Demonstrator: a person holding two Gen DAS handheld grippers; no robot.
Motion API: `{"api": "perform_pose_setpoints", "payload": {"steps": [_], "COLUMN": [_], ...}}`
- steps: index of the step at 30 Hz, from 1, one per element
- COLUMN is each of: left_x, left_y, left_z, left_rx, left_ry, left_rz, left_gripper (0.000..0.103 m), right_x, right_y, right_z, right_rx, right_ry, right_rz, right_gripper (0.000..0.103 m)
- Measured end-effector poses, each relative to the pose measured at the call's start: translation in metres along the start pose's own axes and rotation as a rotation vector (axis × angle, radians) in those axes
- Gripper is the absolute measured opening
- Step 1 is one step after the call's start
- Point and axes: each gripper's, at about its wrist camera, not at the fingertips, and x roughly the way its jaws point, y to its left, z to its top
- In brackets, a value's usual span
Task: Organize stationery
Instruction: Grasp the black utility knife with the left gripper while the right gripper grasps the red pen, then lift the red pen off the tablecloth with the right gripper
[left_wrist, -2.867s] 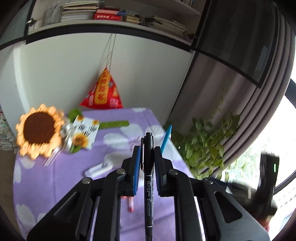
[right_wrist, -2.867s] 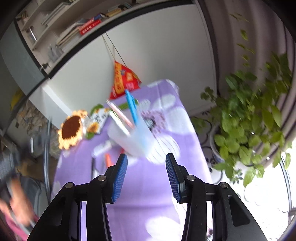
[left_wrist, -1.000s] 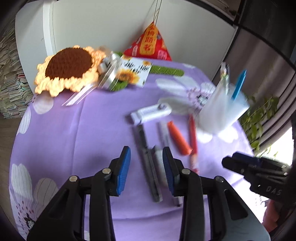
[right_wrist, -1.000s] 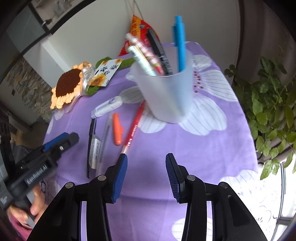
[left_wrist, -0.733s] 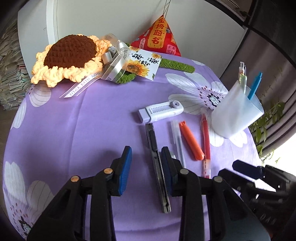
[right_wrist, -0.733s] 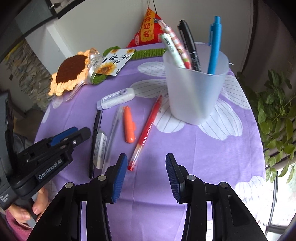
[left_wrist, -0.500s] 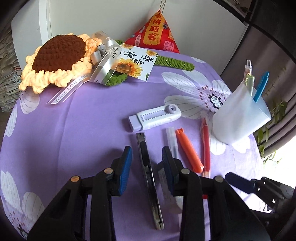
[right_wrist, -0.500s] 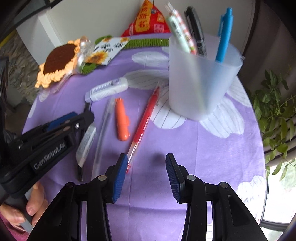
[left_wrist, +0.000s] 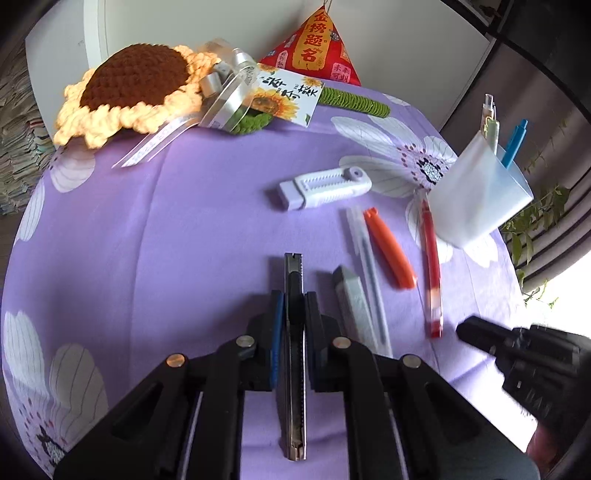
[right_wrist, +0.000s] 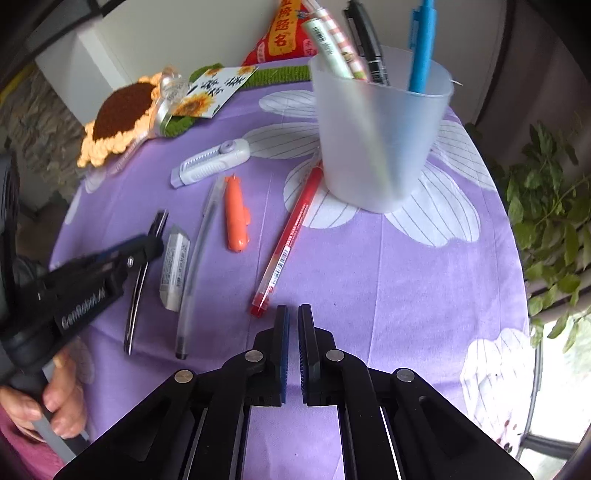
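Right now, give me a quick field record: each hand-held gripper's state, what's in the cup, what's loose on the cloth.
left hand-held gripper: shut on black utility knife
right hand-held gripper: shut, nothing held
cup: upright, holds blue pen, black marker, two more pens
loose on cloth: red pen, orange cutter, clear pen, grey cutter, white cutter

My black left gripper (left_wrist: 294, 304) with blue pads closes on a black-and-steel utility knife (left_wrist: 295, 332), on a purple tablecloth (left_wrist: 184, 221) printed with white flowers. Beside it lie an orange cutter (left_wrist: 389, 253), a red pen (left_wrist: 431, 266) and a white cutter (left_wrist: 325, 187). The frosted white cup (right_wrist: 380, 140) holds a blue pen (right_wrist: 421, 44).
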Motion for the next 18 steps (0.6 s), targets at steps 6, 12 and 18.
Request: {"api": "perform_pose_setpoints", "payload": {"steps": [6, 12, 18], "left_x": [-0.021, -0.028, -0.024], "left_y": [0.009, 0.010, 0.010], "left_z": [-0.023, -0.032, -0.037], "left_rx": [-0.021, -0.023, -0.027], "left_ry": [-0.009, -0.017, -0.006], "left_rz": [-0.016, -0.025, -0.033], "left_gripper": [0.009, 0.009, 0.009], "right_x": [-0.010, 0.009, 0.019], "right_y": [-0.001, 0.016, 0.026], "right_z": [0.010, 0.026, 0.020], "right_rx": [0.061, 0.062, -0.007], "right_ry": [-0.028, 0.006, 0.035], "right_rz": [0.047, -0.020, -0.079], "right_gripper": [0.015, 0.040, 0.010]}}
